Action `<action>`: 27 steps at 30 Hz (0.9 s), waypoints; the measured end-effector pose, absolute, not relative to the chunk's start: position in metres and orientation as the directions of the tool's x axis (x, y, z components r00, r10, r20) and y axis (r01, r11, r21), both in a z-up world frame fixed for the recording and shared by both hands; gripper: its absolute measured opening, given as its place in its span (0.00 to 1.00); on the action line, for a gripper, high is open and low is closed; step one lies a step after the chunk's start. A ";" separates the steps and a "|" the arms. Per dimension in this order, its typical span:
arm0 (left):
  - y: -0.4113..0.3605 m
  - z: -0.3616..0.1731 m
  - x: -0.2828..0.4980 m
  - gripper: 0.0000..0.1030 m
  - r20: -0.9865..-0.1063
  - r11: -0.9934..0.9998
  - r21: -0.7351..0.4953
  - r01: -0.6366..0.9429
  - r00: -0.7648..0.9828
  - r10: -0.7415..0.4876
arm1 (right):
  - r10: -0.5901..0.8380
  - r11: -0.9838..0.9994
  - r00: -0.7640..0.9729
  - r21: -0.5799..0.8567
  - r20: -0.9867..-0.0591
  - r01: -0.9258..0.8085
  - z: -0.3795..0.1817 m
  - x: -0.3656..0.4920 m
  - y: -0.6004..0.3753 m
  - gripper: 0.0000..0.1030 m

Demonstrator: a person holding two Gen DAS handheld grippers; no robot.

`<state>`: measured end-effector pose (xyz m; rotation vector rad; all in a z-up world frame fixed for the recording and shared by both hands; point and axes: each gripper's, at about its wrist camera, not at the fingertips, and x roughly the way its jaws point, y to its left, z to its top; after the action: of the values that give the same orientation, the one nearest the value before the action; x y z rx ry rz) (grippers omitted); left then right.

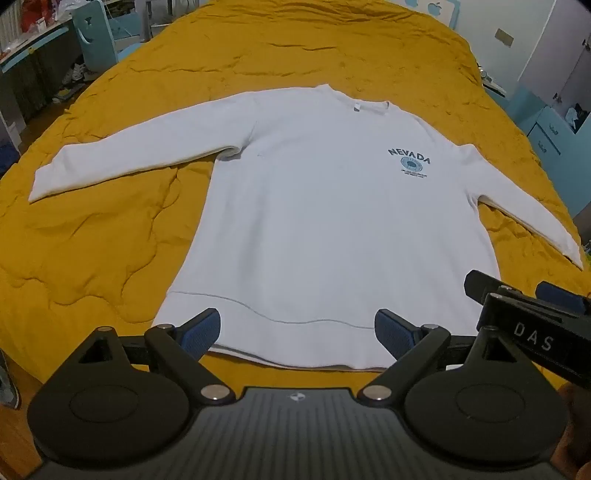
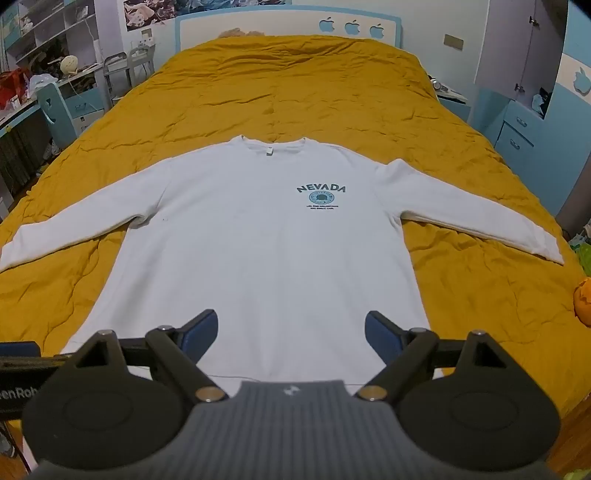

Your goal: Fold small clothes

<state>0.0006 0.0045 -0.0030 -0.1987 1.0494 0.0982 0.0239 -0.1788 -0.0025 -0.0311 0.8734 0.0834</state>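
Note:
A white long-sleeved sweatshirt [image 1: 325, 221] with a blue "NEVADA" print lies flat, front up, on the yellow bedspread [image 1: 92, 240], both sleeves spread out. My left gripper [image 1: 297, 332] is open and empty, just above the hem near the bed's front edge. My right gripper [image 2: 291, 332] is open and empty, above the lower part of the sweatshirt [image 2: 277, 251]. The right gripper also shows in the left wrist view [image 1: 524, 306], at the right beside the hem.
The yellow bedspread [image 2: 295, 85] stretches far beyond the collar. A blue headboard [image 2: 288, 26] stands at the back. A desk and shelves [image 2: 44, 74] are at the left, blue drawers [image 2: 517, 136] at the right. An orange object [image 2: 583, 301] lies at the bed's right edge.

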 end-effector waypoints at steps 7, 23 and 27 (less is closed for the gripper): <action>0.003 -0.005 0.000 1.00 -0.871 0.977 -0.116 -0.177 0.491 -0.014 | 0.060 0.996 0.639 0.005 -0.767 -0.087 -0.003 0.024 -0.179 0.80; 0.002 -0.002 0.001 1.00 -0.872 0.977 -0.119 -0.174 0.489 -0.019 | 0.056 0.996 0.642 -0.001 -0.765 -0.088 -0.001 0.023 -0.178 0.80; 0.002 -0.002 0.002 1.00 -0.873 0.978 -0.121 -0.172 0.487 -0.023 | 0.055 0.996 0.642 -0.003 -0.765 -0.089 0.000 0.023 -0.178 0.80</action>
<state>0.0022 0.0024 -0.0021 -0.2020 1.0606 0.0914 0.0234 -0.1778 0.0002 -0.0416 0.8696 0.0826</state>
